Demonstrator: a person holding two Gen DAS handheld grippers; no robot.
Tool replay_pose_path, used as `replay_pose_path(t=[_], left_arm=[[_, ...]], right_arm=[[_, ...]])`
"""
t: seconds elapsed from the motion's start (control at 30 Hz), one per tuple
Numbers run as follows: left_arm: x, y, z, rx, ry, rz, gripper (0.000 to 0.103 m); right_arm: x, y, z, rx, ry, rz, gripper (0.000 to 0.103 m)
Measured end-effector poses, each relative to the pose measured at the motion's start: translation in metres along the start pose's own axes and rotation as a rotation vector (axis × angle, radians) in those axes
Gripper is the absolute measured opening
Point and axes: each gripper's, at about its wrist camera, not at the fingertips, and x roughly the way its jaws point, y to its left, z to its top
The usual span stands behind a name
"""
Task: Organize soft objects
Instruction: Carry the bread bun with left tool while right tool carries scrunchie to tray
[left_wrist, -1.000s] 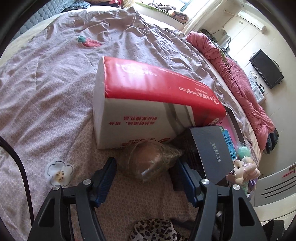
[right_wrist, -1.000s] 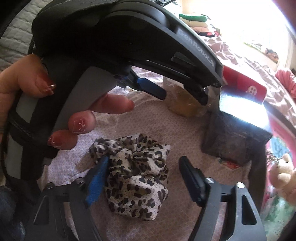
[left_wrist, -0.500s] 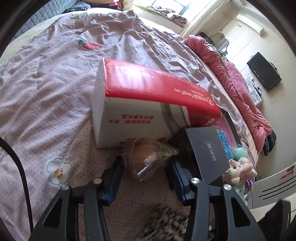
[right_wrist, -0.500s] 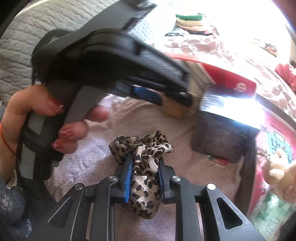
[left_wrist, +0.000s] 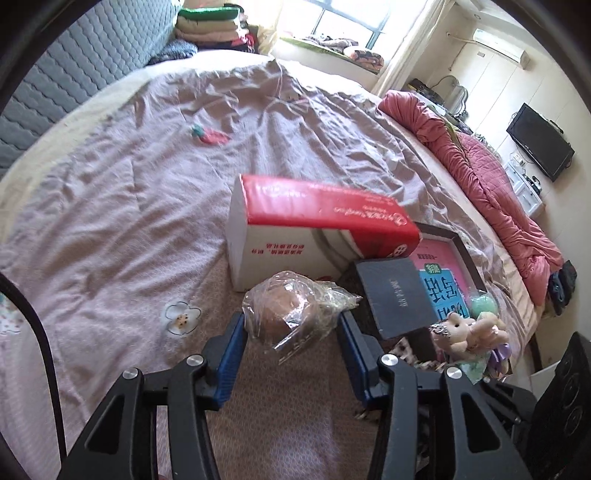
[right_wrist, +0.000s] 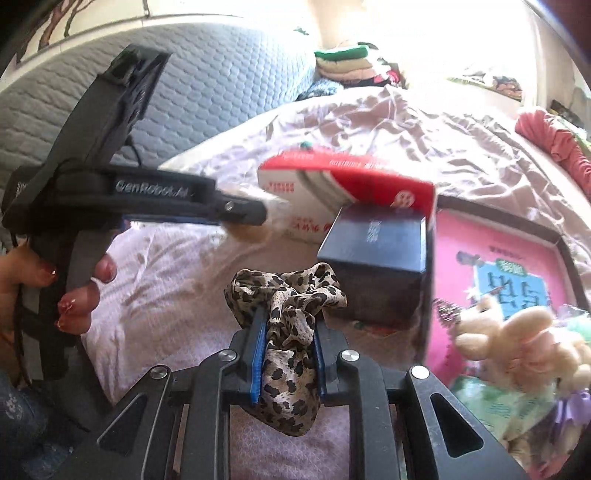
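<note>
Both soft things have come up off the bedspread since a second ago, when each lay on the bed between wide-spread jaws. Now the leopard-print scarf (right_wrist: 286, 321) is pinched tight in the right gripper (right_wrist: 288, 325), bunched above the pads and hanging loose below them, clear of the cover. The bagged bun (left_wrist: 291, 310) — a round brown lump in crinkled clear plastic — sits clenched between the blue pads of the left gripper (left_wrist: 291, 332), which press on its sides; it is raised just in front of the tissue pack (left_wrist: 317, 229).

That red and white tissue pack lies on the bed behind the bun, its right end resting over a dark box (left_wrist: 395, 295). Right of the box is a pink book (left_wrist: 439, 269) in a dark tray, and near the tray's front edge a plush toy (right_wrist: 517, 339) beside a pale green ball (left_wrist: 484, 304). A hand (right_wrist: 74, 288) grips the left tool's handle, seen at the left of the right wrist view.

Risks, as I judge them: the plastic is slick and the hold is on the bag's bulge, so the bun could slip out if the hand swings fast. The scarf's loose tail could snag the box corner or drag the plush toy — it hangs close to both.
</note>
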Motion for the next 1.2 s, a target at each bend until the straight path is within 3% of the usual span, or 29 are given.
replay_pose_path(t=[0.27, 0.67, 0.93, 1.2], left_arm=[[-0.032, -0.031, 0.003, 0.042, -0.055, 0.017, 0.05], [-0.05, -0.107, -0.007, 0.147, -0.068, -0.035, 0.05], [-0.029, -0.164, -0.019, 0.198, -0.016, -0.099, 0.05], [0.012, -0.203, -0.045, 0.233, 0.053, -0.098, 0.05]], right_arm=[[-0.049, -0.018, 0.015, 0.055, -0.111, -0.032, 0.021], [-0.119, -0.063, 0.019, 0.159, -0.253, -0.113, 0.021], [-0.171, -0.13, 0.004, 0.308, -0.339, -0.219, 0.021], [-0.184, -0.174, -0.019, 0.41, -0.338, -0.271, 0.021]])
